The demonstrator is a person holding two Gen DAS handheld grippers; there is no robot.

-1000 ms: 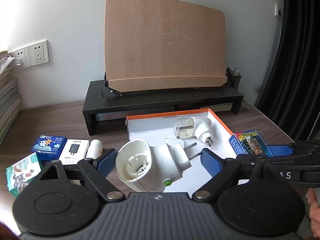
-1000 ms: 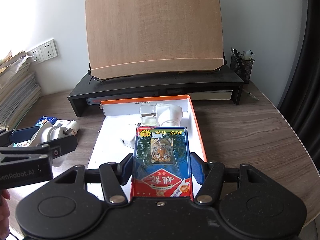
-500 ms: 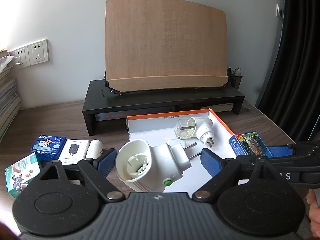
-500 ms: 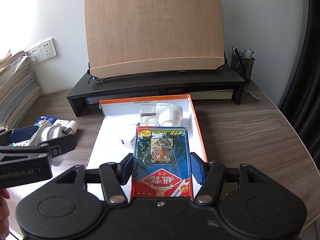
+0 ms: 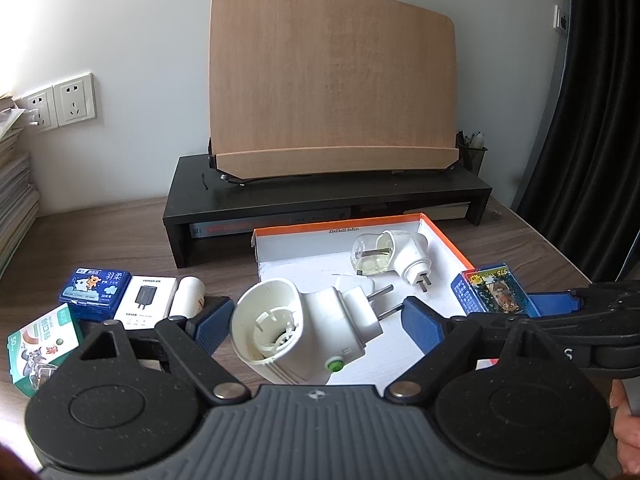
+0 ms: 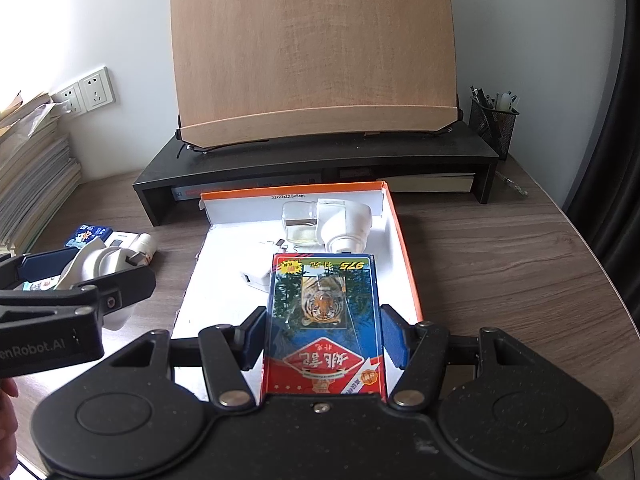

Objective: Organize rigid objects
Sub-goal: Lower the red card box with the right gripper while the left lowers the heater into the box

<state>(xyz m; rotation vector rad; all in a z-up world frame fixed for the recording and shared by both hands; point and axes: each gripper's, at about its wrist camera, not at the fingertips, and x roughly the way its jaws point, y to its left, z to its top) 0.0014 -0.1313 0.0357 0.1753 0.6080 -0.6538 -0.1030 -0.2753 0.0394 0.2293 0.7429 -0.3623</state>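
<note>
Desk point(image 6: 500, 264): card box point(image 6: 324, 320) gripped.

Almost nothing has changed across the second: in the left wrist view the wall sockets point(image 5: 60, 104) and green box point(image 5: 40, 344) sit a shade lower and further left than before.

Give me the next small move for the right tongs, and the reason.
Probably lower the card box onto the bare white floor of the tray and open the right tongs. They are shut on the box, which hangs over the tray's near part; only a small adapter and a vaporizer lie farther in.
</note>
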